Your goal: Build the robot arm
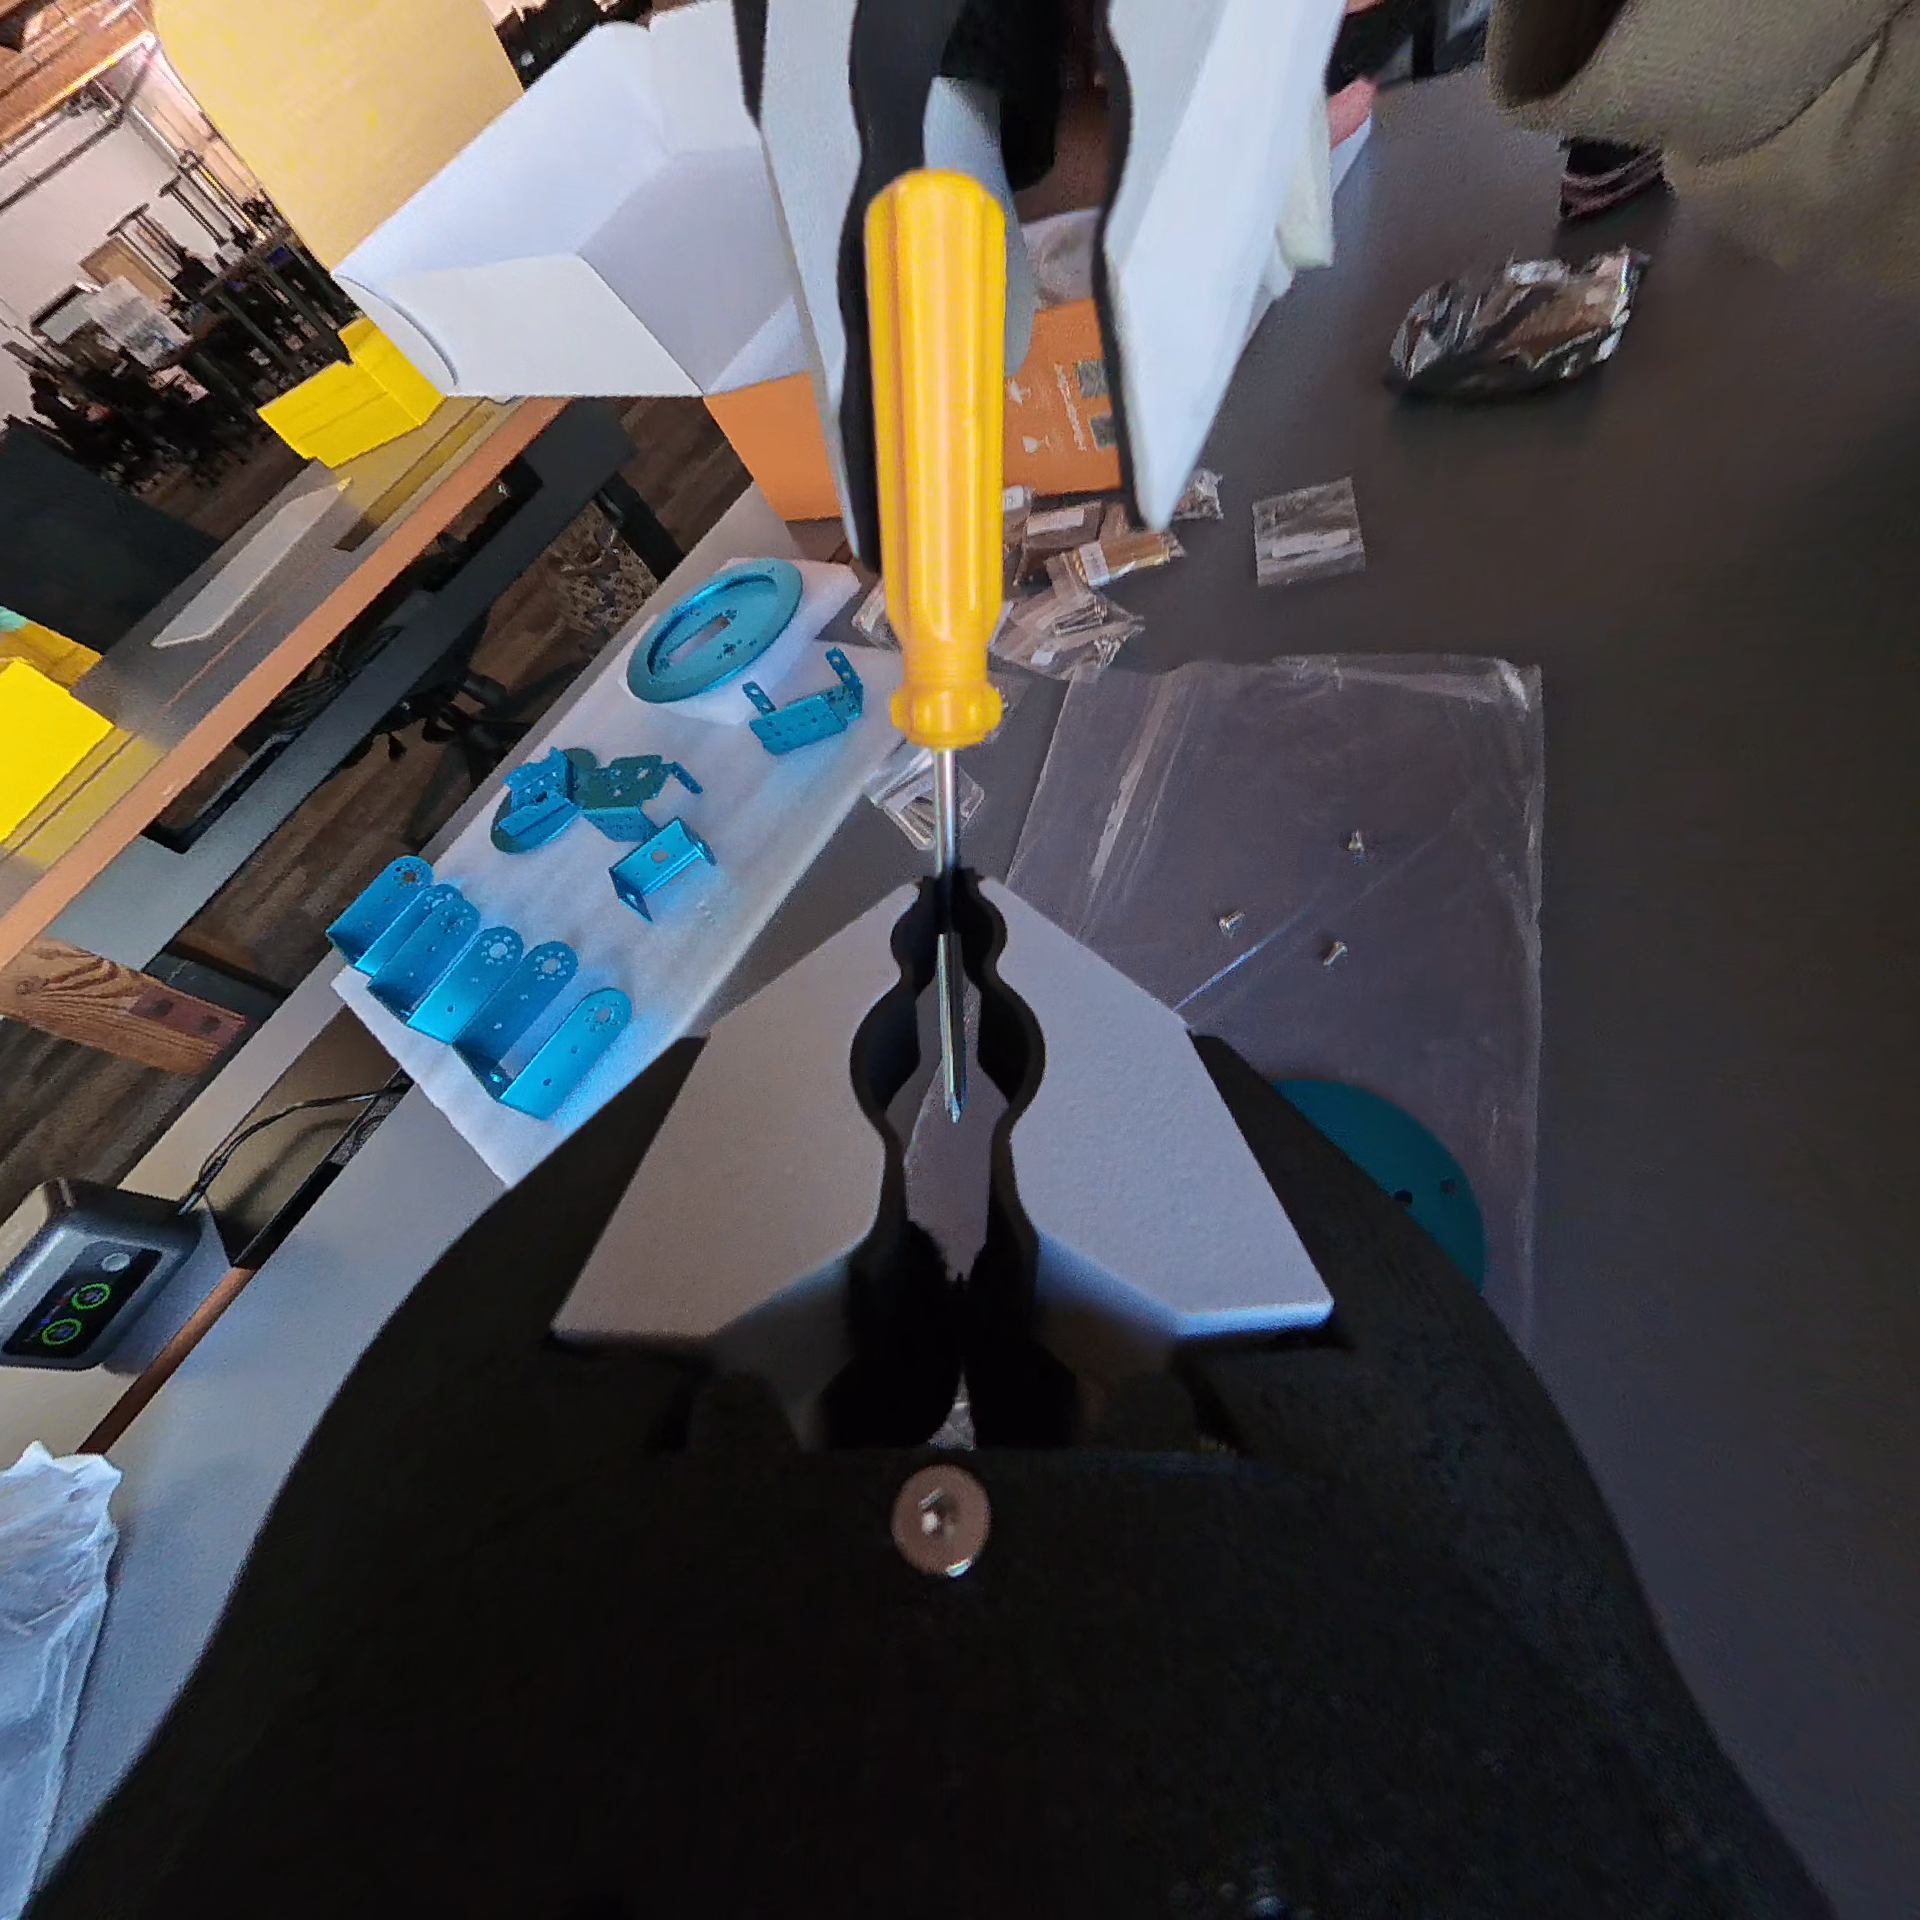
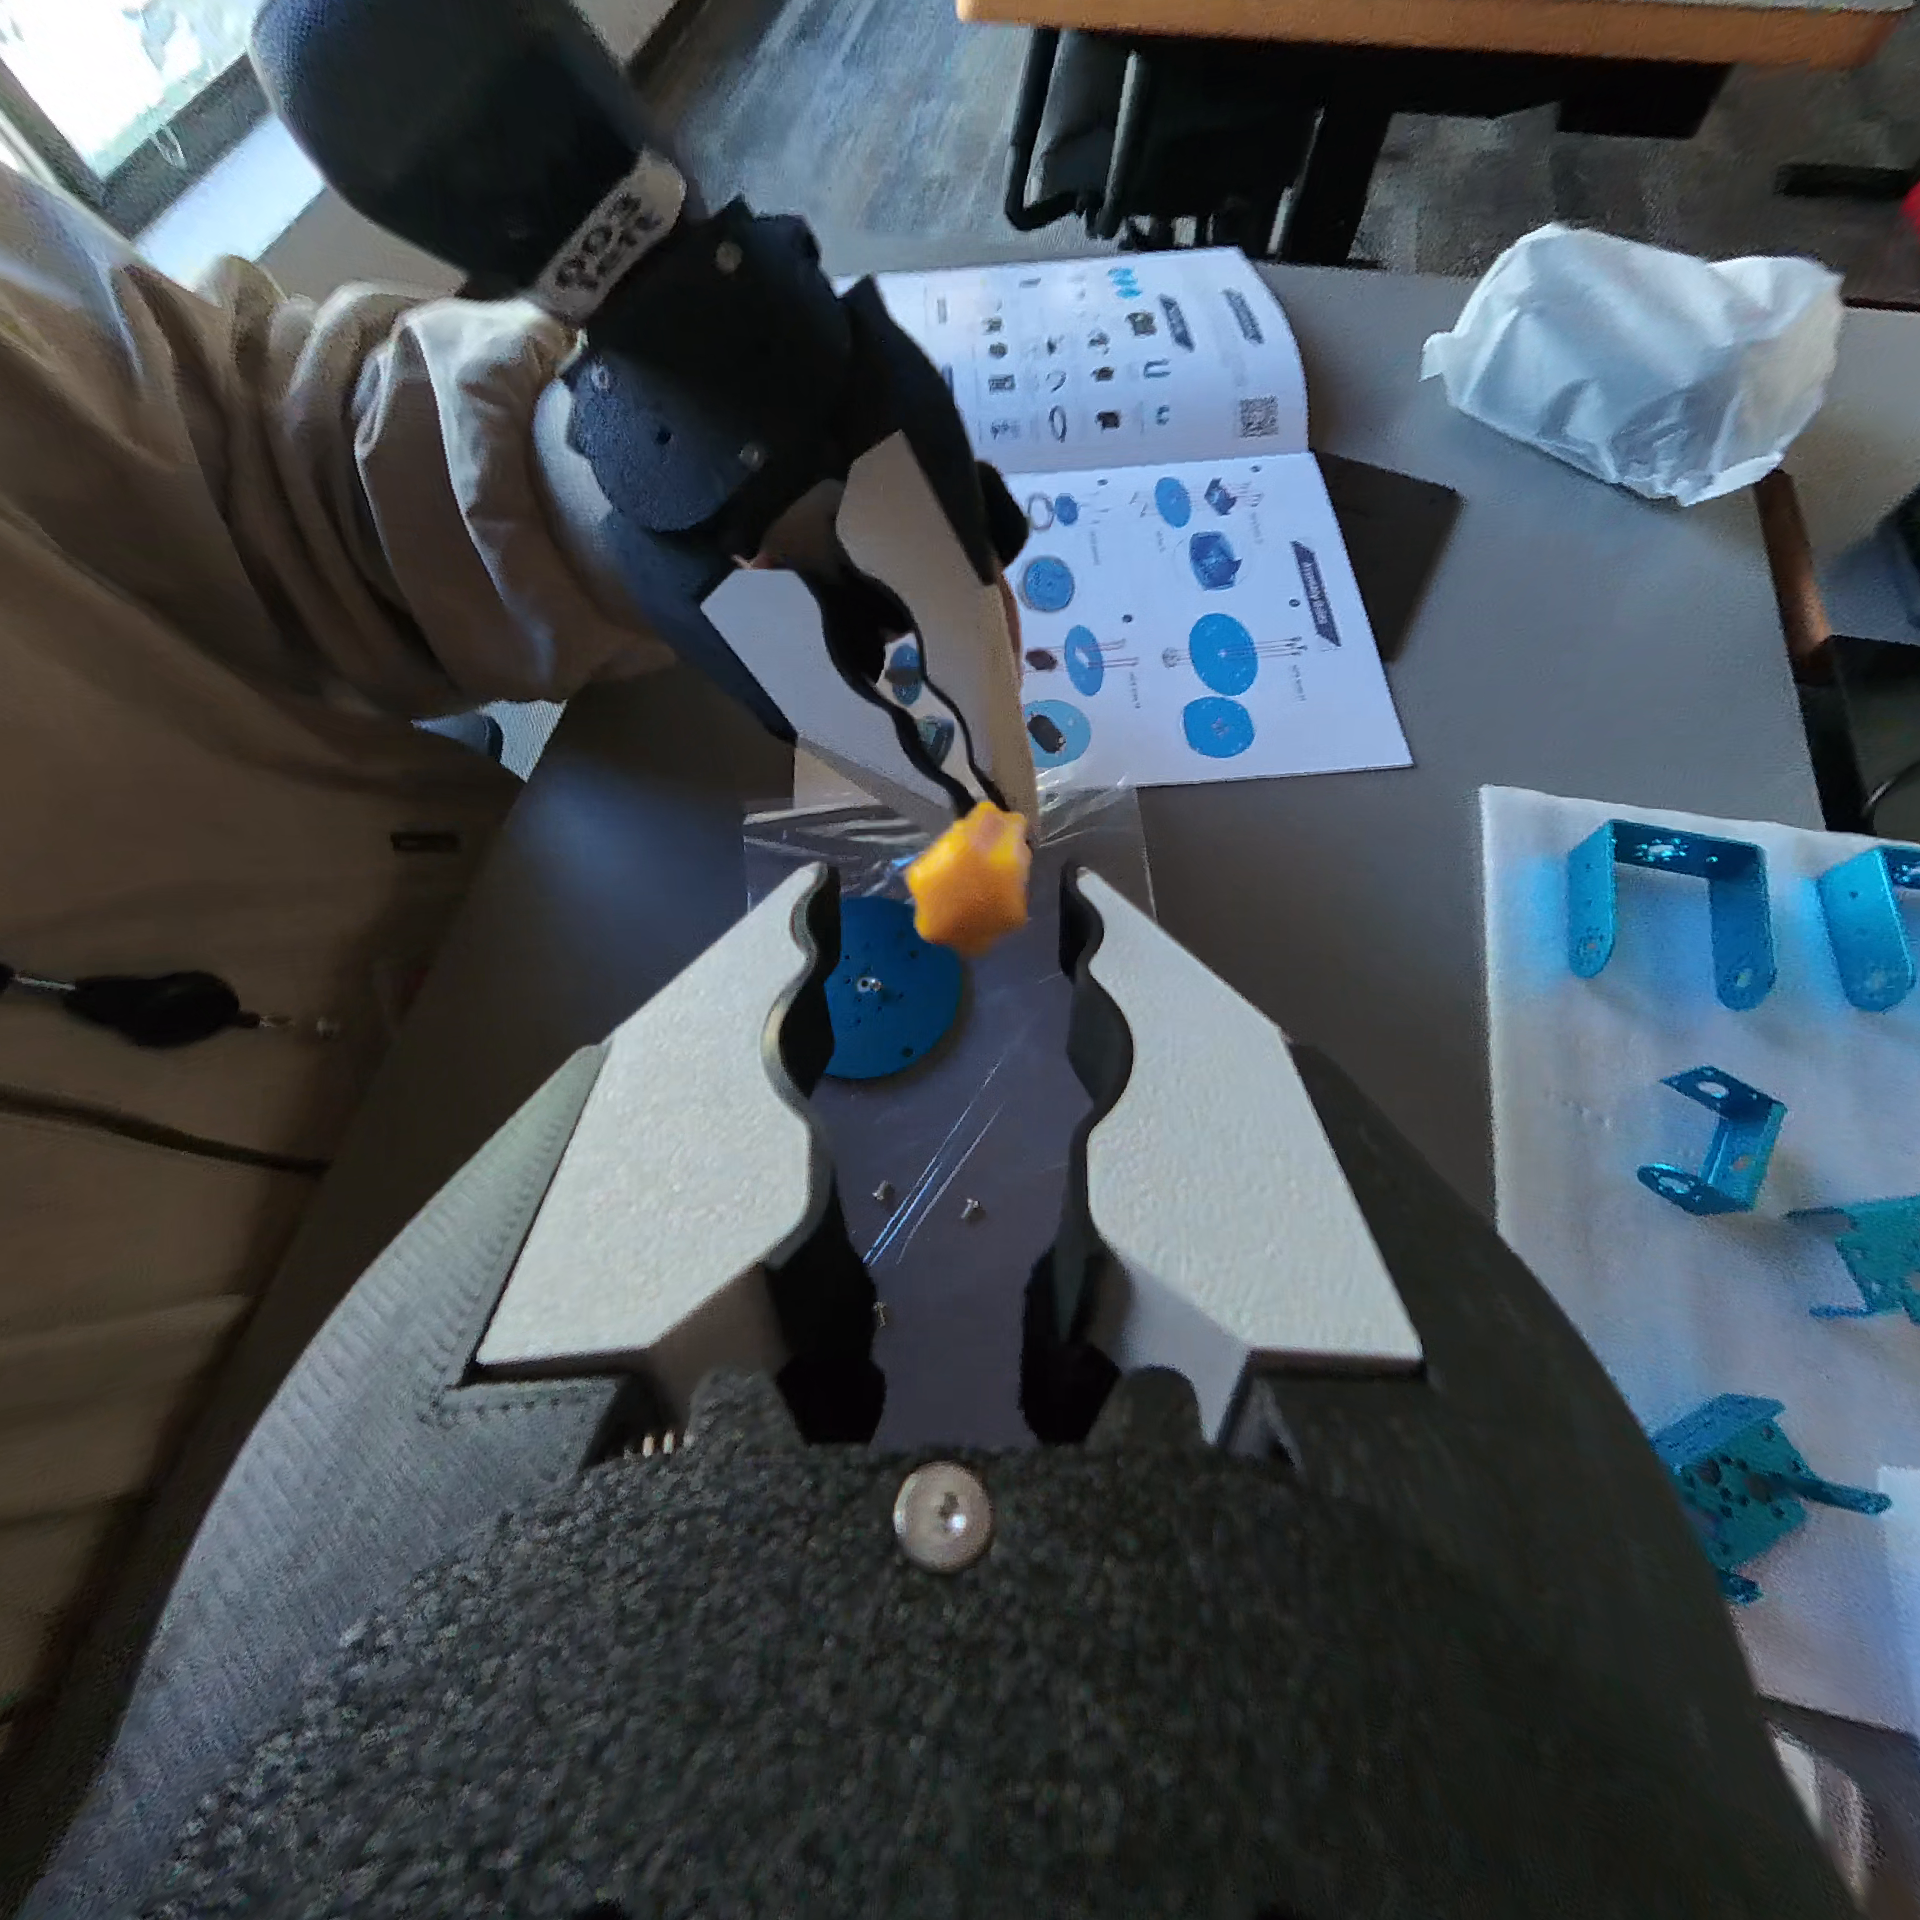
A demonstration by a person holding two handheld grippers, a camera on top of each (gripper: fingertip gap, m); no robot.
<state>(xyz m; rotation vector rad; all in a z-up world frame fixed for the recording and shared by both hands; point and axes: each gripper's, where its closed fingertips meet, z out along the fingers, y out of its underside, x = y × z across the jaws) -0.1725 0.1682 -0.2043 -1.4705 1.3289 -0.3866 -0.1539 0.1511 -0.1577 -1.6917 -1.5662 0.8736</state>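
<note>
The left gripper has its fingers pinched narrow on the thin metal shaft of a yellow-handled screwdriver, whose cross-point tip aims back toward the gripper's body while the handle points away from it, the long axis running straight along the fingers. Just past the handle the right gripper faces it with its fingers spread wide, one to either side of the handle's fluted butt end and, as far as I can see, not touching it. Below them on the dark worktop lies a clear plastic sheet with a few small screws scattered on it and a blue round plate near its edge. To one side a white foam sheet carries a row of blue U-shaped metal brackets, some smaller blue brackets and a blue ring-shaped disc. Farther off sit small clear bags of hardware, a crumpled foil bag, an orange box and an open white box. From the other side, an open instruction booklet with printed diagrams and a square code lies flat beyond the grippers, its small text too blurred to read, and a crumpled white bag rests at the far corner. A band with lettering wraps the left gripper's handle, held in a white-gloved hand
</note>
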